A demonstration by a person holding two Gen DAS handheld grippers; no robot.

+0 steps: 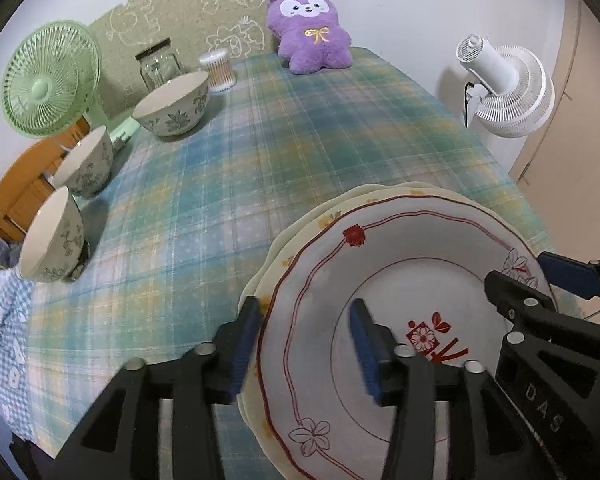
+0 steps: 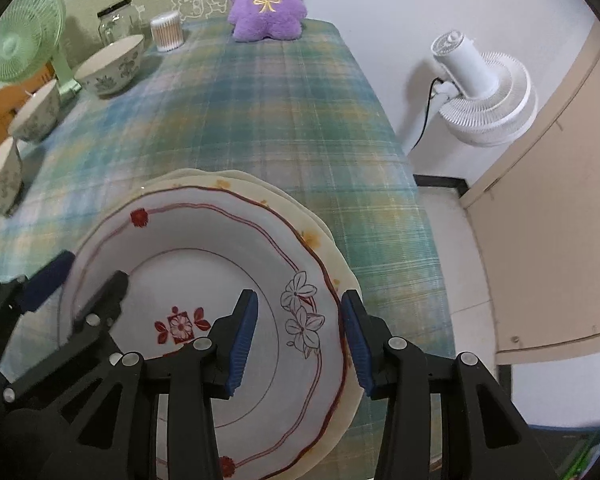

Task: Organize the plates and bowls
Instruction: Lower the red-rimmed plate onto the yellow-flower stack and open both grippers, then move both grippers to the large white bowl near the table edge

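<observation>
Three bowls (image 1: 172, 106) down the frame's left, two fans (image 1: 46, 78), one purple plush (image 1: 310, 32), one jar (image 1: 158, 66), and a plate stack (image 1: 380, 320), maybe three deep.

Both rigs look the same: the left gripper (image 1: 306, 350) and right gripper (image 2: 300, 338) are chunky matte-black plastic with triangular cutouts in the arms and round silver pins at the pivots. The fingers (image 2: 242, 338) wear ribbed dark-blue pads. One black arm has "DAS" in pale letters on its side.
</observation>
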